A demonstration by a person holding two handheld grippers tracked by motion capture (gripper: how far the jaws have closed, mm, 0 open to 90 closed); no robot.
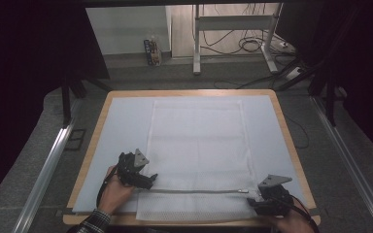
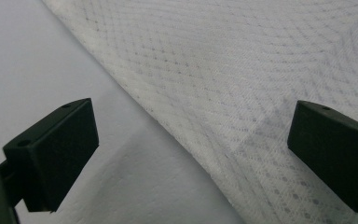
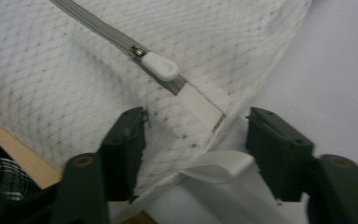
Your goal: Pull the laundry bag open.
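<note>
- One white mesh bag (image 1: 196, 155) lies flat on the pale sheet (image 1: 121, 126) that covers the tabletop (image 1: 102, 109). It runs from near the far edge to the near edge, where its hem hangs a little over the wood. Its grey zipper (image 1: 194, 191) runs parallel to the near edge.
- We see the white zipper pull (image 3: 161, 66) near the bag's near right corner, where a white loop (image 3: 216, 170) sticks out between the jaws of the right gripper (image 3: 193, 140).
- We judge that the mesh is thin and slippery. If the right jaws close too shallow on the corner, they may catch only the loop or only one layer, and the bag could slide out.
- If one gripper pulls while the other is not yet holding, the bag may drag across the sheet and wrinkle it, or slip off the near edge.
- The right gripper is wide apart, with the bag corner lying between its jaws. We cannot tell if the left jaw touches the mesh.
- The left gripper (image 2: 191, 140) is also wide apart, low over the bag's left edge, with one jaw above the sheet and one above the mesh, holding nothing.
</note>
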